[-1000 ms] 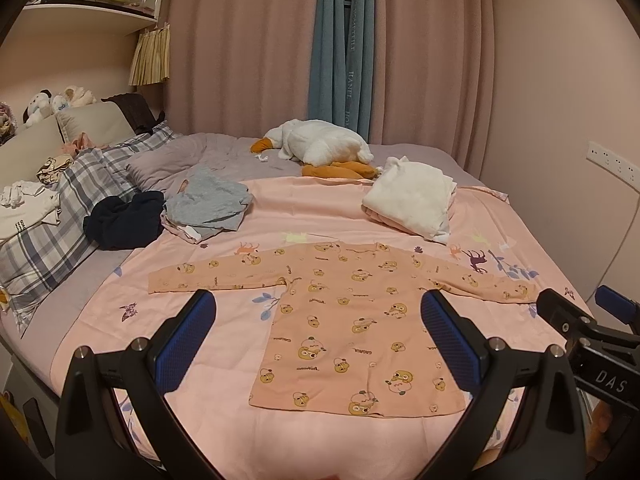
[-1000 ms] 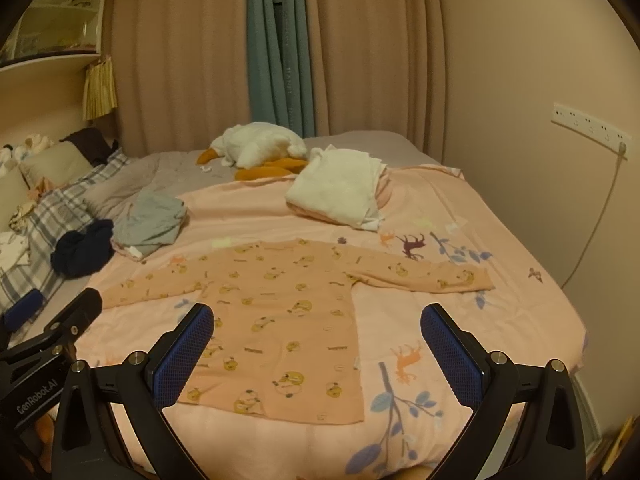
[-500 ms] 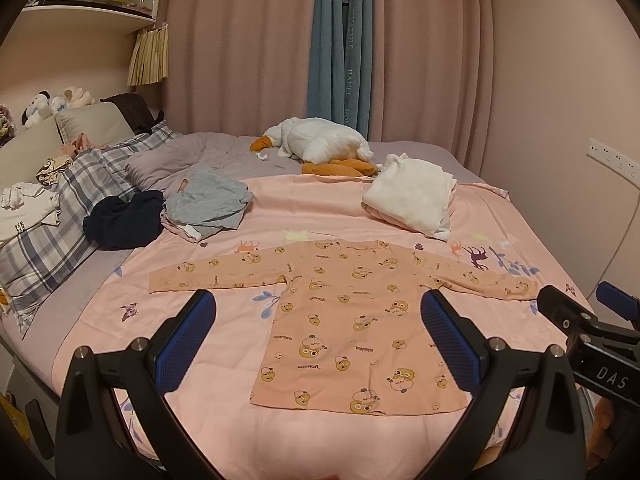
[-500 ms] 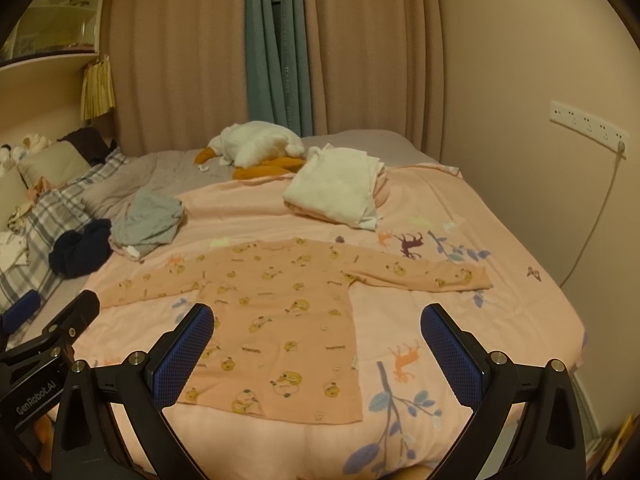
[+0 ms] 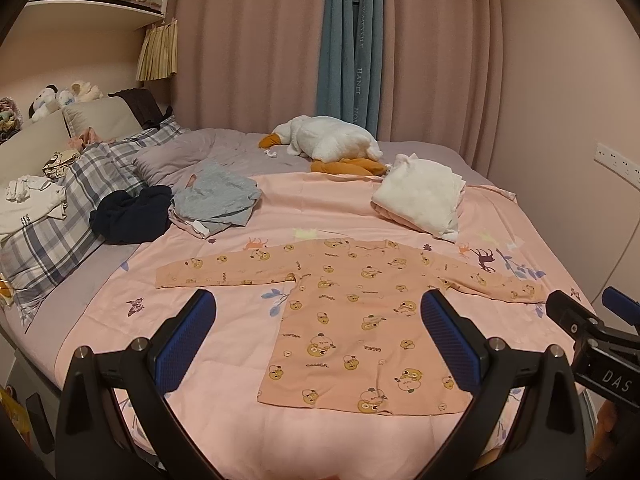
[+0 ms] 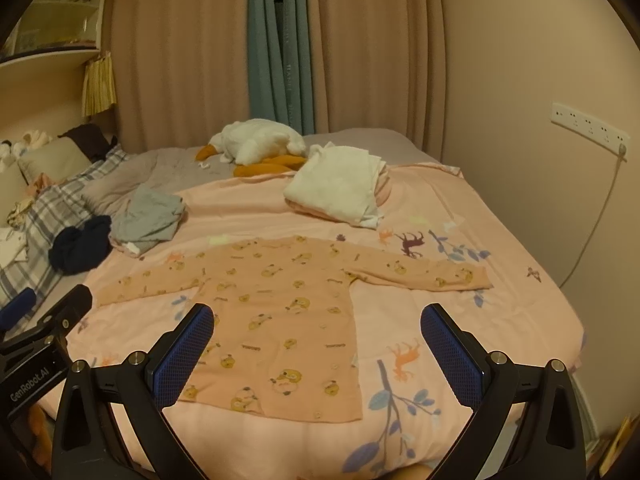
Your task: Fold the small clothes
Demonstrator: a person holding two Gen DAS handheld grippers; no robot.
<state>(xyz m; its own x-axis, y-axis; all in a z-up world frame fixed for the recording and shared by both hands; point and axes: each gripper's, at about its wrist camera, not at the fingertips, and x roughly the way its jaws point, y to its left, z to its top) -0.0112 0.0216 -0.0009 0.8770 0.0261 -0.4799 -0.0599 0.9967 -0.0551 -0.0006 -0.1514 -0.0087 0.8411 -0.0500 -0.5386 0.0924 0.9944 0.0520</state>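
So there's a little peach long-sleeve shirt with a cartoon bear-ish print lying flat on the pink bedspread, both sleeves sticking straight out to the sides, hem pointing toward the cameras. I'm using the shirt as the landmark for everything else.

The left gripper is hovering above the near edge of the bed, in front of the shirt's hem and lined up roughly with the shirt's left half. Its jaws are spread wide and there's nothing between them, not touching the fabric. The right gripper is hanging in front of the hem too, more toward the shirt's right side, jaws also standing wide apart and gripping nothing. Each gripper is peeking into the other's camera at the frame edge.

Beyond the shirt's collar, off to the right, a folded white pile is sitting on the bedspread, well apart from the shirt. Further back behind that, a white plush goose with orange feet is lying on the grey sheet. Behind the shirt's left sleeve there's a crumpled grey garment, and just beside that a dark navy bundle leaning against a plaid pillow. Pink curtains are hanging at the far wall behind it all.
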